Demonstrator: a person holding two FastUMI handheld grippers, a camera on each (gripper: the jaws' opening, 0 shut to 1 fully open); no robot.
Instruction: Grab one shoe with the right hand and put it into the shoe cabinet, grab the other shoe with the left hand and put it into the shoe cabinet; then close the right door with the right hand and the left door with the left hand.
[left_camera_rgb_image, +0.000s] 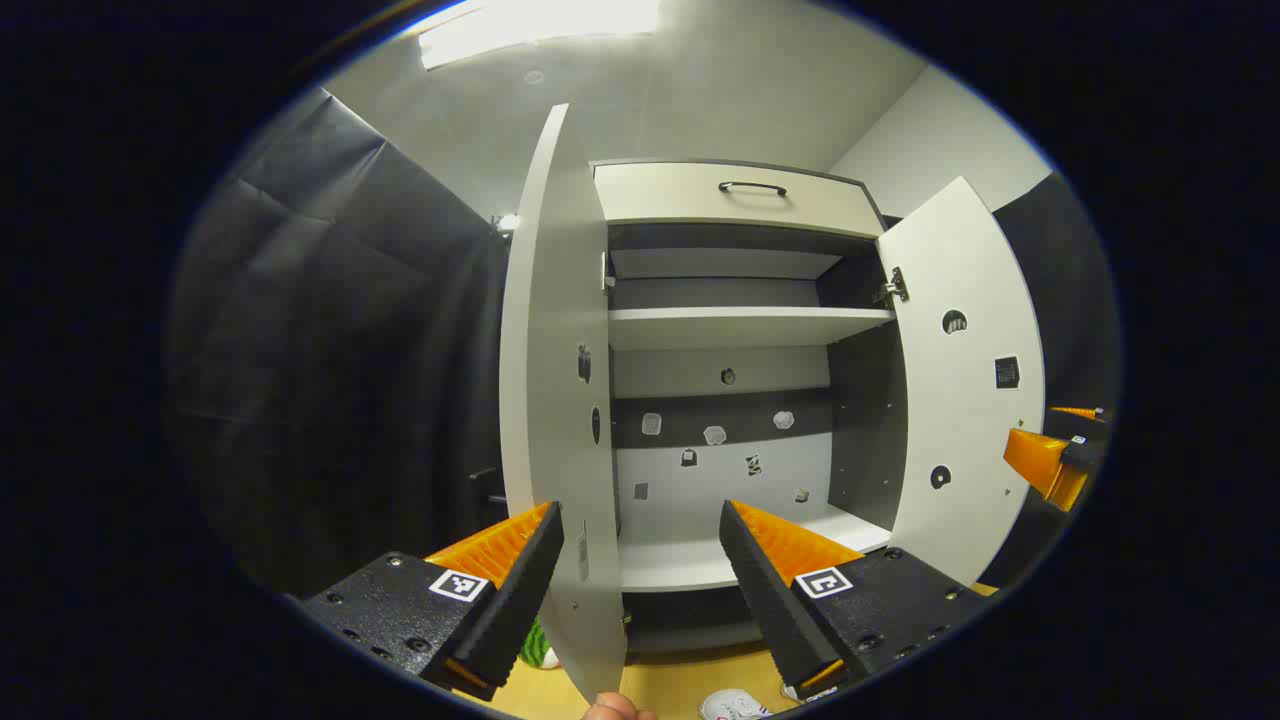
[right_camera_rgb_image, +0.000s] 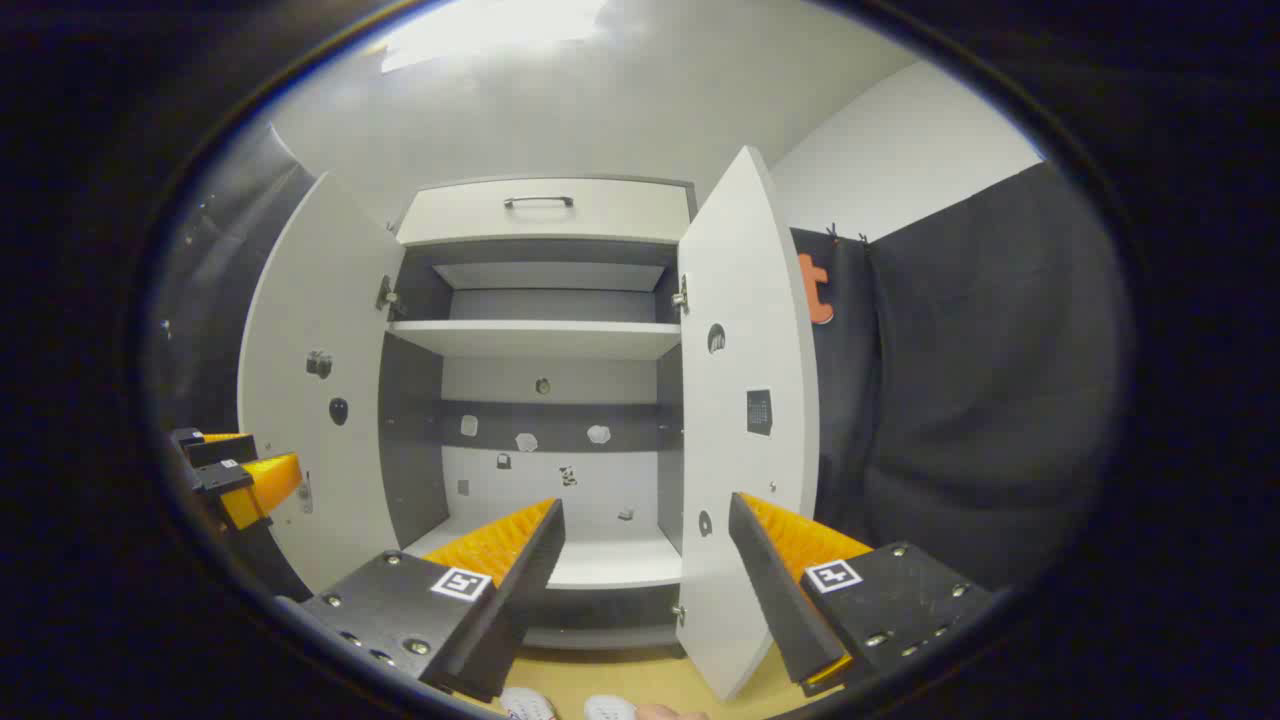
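1. The white shoe (left_camera_rgb_image: 735, 706) at the bottom of the left gripper view is cut off by the edge, just the top shows.
2. Same in the right gripper view, two shoes (right_camera_rgb_image: 528, 704) barely poke in.
3. Small stickers (right_camera_rgb_image: 527, 441) on the shoe cabinet (right_camera_rgb_image: 545, 340) back wall are too tiny to make out.
4. The other gripper (left_camera_rgb_image: 1050, 460) is clipped at the left gripper view's side, can't tell its jaws.

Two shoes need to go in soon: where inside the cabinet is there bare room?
The bottom shelf lies bare between the dark side walls, and the upper shelf is bare too. The tight spots are the open left door and right door.
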